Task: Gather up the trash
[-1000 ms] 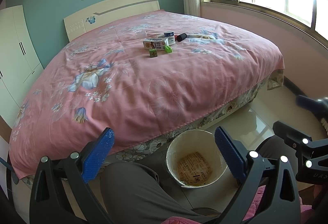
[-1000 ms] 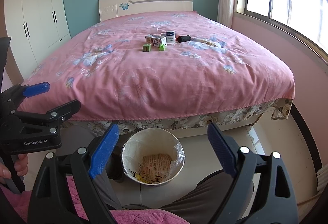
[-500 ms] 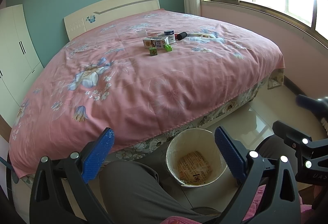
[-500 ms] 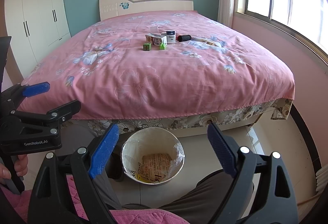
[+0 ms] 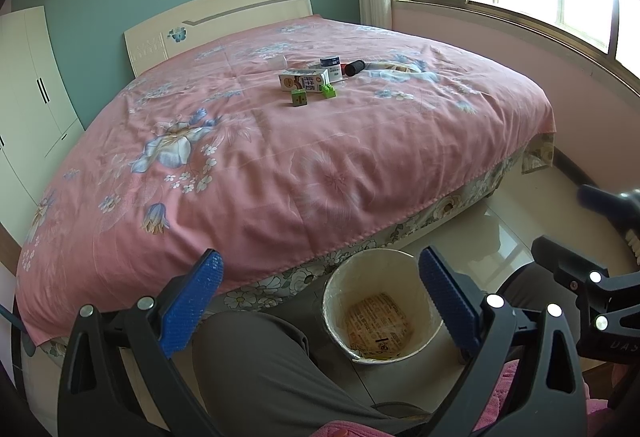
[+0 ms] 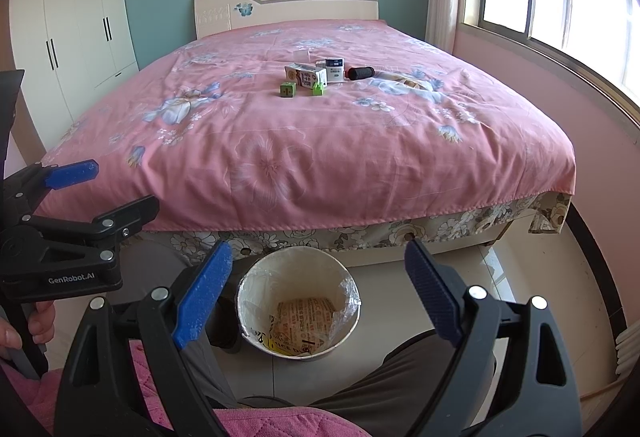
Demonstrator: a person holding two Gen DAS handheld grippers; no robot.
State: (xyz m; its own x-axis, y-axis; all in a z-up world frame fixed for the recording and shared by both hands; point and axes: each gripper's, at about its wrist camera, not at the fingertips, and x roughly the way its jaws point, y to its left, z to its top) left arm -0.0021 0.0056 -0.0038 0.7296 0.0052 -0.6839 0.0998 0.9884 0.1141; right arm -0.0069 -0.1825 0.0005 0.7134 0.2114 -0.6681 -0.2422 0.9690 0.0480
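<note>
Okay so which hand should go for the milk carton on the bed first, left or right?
Right, marginally. Both tools, left tool and right tool, are open, empty and far from the milk carton. In the right wrist view the carton sits nearly centred straight ahead, so that reach looks more direct.

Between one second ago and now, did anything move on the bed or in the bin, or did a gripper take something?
Nothing visibly changed. The left gripper and right gripper hang open and empty over the bin; the small items lie on the bed as before.
</note>
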